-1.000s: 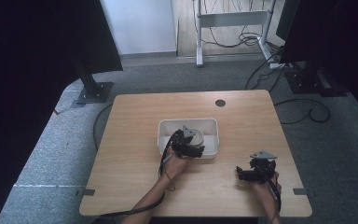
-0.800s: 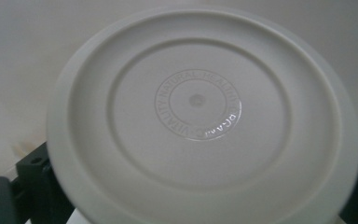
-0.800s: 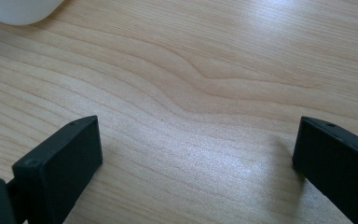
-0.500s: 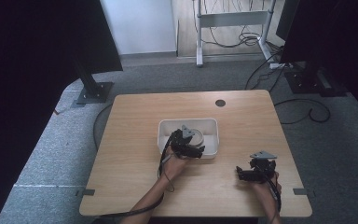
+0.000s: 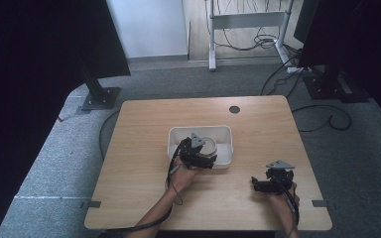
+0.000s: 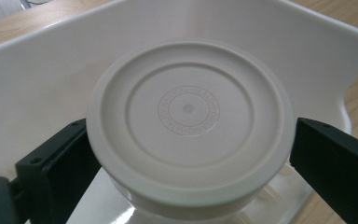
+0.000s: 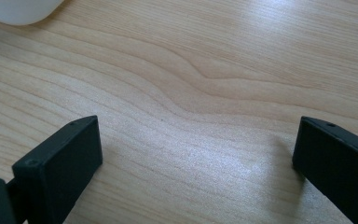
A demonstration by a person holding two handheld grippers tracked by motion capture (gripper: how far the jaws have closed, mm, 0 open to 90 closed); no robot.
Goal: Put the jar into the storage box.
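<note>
White lidded jar [image 6: 189, 126] sits in the tray [image 6: 37, 79]; your left gripper [image 6: 189, 154] brackets it, jaws spread. Centre, then close evenly below the lid.

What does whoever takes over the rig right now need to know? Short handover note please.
Left gripper: fingers open on either side of the round white tub, left one against its side, right one just off it; not clamped.
Tub sits lid-on inside the white bin at mid-table.
Right gripper: open, nothing between its fingers, low over the bare table near the front right.
Done: left gripper is placed around the tub.
Left: probably close on the tub and lift it out.
</note>
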